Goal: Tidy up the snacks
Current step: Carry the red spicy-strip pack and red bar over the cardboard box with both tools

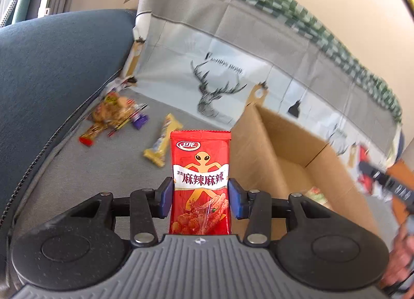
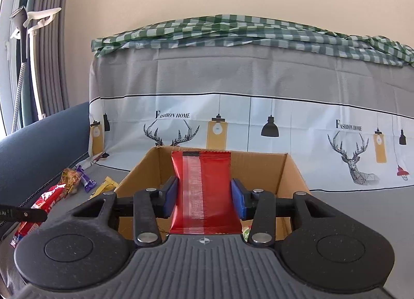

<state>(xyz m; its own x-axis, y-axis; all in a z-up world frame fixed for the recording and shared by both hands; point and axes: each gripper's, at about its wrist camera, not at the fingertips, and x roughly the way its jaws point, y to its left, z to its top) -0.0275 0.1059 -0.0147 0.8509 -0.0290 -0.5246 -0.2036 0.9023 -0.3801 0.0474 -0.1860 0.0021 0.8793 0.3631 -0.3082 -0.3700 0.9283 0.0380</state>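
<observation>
Both grippers grip red packets: left gripper [image 1: 200,196] beside the cardboard box [image 1: 284,159], right gripper [image 2: 204,196] above it. Box barely filled (contents mostly hidden); about 4 loose snacks [image 1: 116,115] remain left of it.

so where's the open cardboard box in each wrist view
Left wrist: the open brown cardboard box sits right of centre, beyond and to the right of the left claw.
Right wrist: it sits centre frame, directly behind the right claw.
Shared landmark: the yellow snack wrapper left of the box.
</observation>
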